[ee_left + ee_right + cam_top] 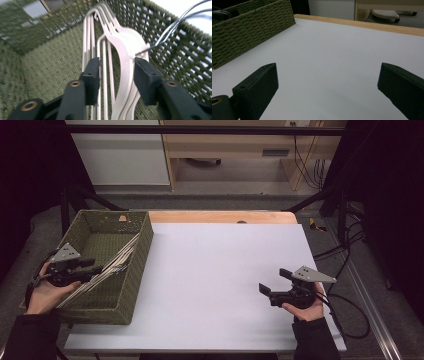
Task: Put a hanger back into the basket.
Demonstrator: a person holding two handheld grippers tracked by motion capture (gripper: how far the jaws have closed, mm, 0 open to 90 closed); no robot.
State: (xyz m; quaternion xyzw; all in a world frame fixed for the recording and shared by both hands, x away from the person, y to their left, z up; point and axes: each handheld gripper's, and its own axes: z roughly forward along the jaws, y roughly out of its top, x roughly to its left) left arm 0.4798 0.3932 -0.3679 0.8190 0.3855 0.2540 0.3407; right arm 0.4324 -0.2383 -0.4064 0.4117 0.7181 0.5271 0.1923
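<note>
A green woven basket (145, 245) stands at the table's left edge. Several white clothes hangers (112, 265) lean inside it, with their metal hooks (175, 25) over the right wall. My left gripper (97, 266) reaches into the basket from its left side. In the left gripper view the left gripper (117, 72) has its jaws apart, with the hangers (126, 50) standing between them, and I see no pad pressing on them. My right gripper (272, 280) rests low over the white tabletop at the right, jaws wide apart. In the right gripper view, that gripper (328, 77) has nothing between its jaws.
The white tabletop (215, 265) spreads from the basket to my right hand. A wooden strip (225, 216) runs along its far edge. Black frame bars and cables (345, 250) stand off the right side. The basket's side wall (249, 30) appears at upper left in the right gripper view.
</note>
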